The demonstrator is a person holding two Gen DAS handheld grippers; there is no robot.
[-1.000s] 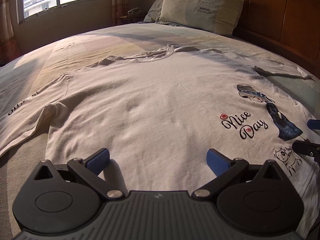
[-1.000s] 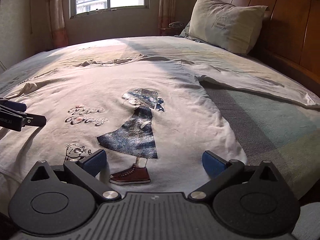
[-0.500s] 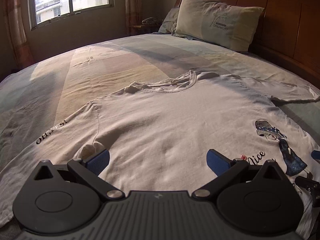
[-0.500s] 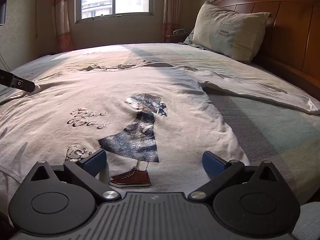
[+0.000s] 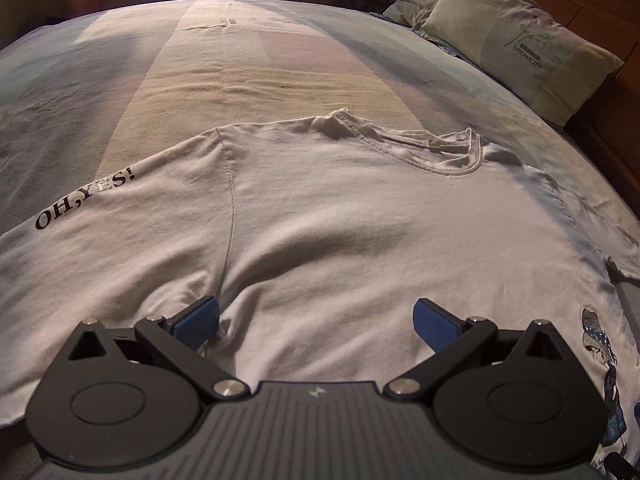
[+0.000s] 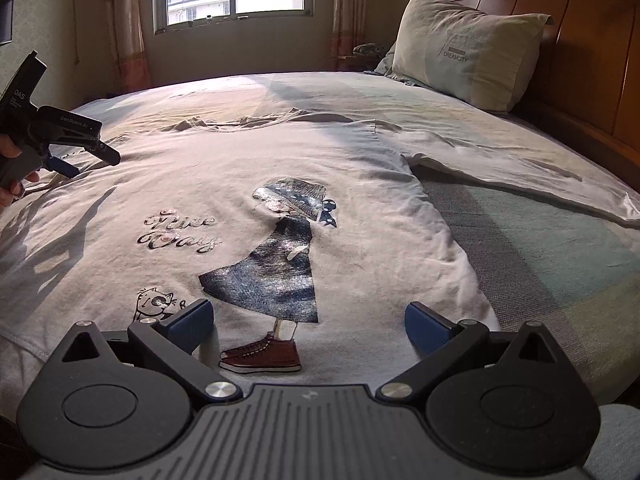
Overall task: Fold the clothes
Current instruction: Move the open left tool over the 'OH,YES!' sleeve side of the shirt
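Lying flat, T-shirt (image 6: 280, 184) on bed (image 6: 540, 248)

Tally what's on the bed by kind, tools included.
T-shirt: 1
Pillows: 2 (a second pillow lies partly hidden behind the first)
Tools: 2, left tool and right tool, both open
Total: 5

Beyond the flat shirt (image 6: 280, 168), only the pillow (image 6: 464, 44) blocks the bedspread (image 5: 248, 60).

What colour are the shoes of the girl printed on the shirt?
Dark red with white soles, clearest in the right wrist view.
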